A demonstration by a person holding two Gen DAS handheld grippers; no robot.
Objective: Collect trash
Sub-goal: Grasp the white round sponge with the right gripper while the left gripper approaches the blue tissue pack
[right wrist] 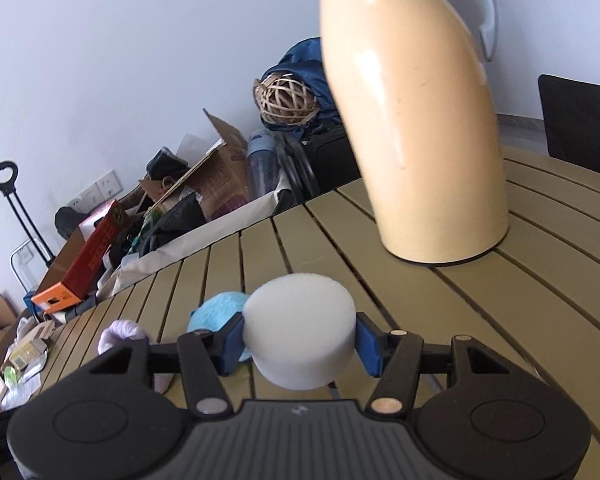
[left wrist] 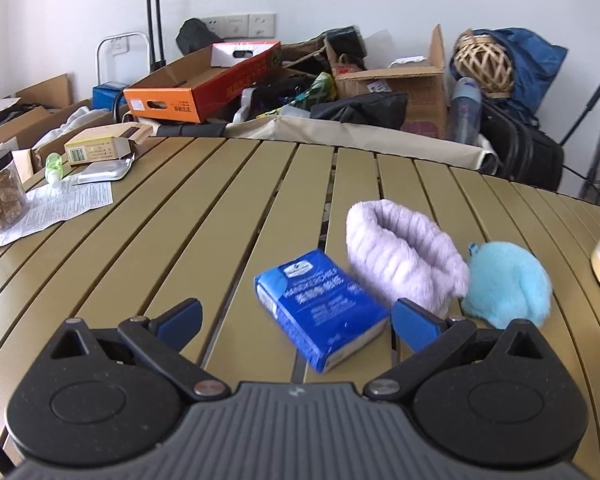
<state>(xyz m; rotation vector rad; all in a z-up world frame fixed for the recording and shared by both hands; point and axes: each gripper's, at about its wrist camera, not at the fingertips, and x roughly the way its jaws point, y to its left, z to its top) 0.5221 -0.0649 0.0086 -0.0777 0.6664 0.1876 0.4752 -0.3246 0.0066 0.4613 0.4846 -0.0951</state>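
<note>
While a white foam puck (right wrist: 300, 336) is clamped between the blue pads of the right gripper (right wrist: 298, 346) and carried clear of the slatted table (right wrist: 500, 320), only one item can be counted as collected. No bin or bag for the trash is seen in either view, so where the puck is to be dropped cannot be told.

The left gripper (left wrist: 296, 316) is held with its jaws spread wide and nothing pressed between them; a blue tissue pack (left wrist: 322, 308) is seen lying on the table between the two pads, nearer the right-hand one, not yet gripped. It is judged to be the next pick.

Just beyond the pack, a lilac fluffy cloth (left wrist: 400, 252) and a pale blue plush item (left wrist: 508, 284) are left on the table, side by side. At the far left, a printed leaflet (left wrist: 60, 208), a foil sachet (left wrist: 104, 170) and a small carton (left wrist: 100, 148) are also left lying. Most of the clearing is thus judged to remain. A tall cream jug (right wrist: 420, 120) is seen standing near the right gripper and is probably not trash.
</note>
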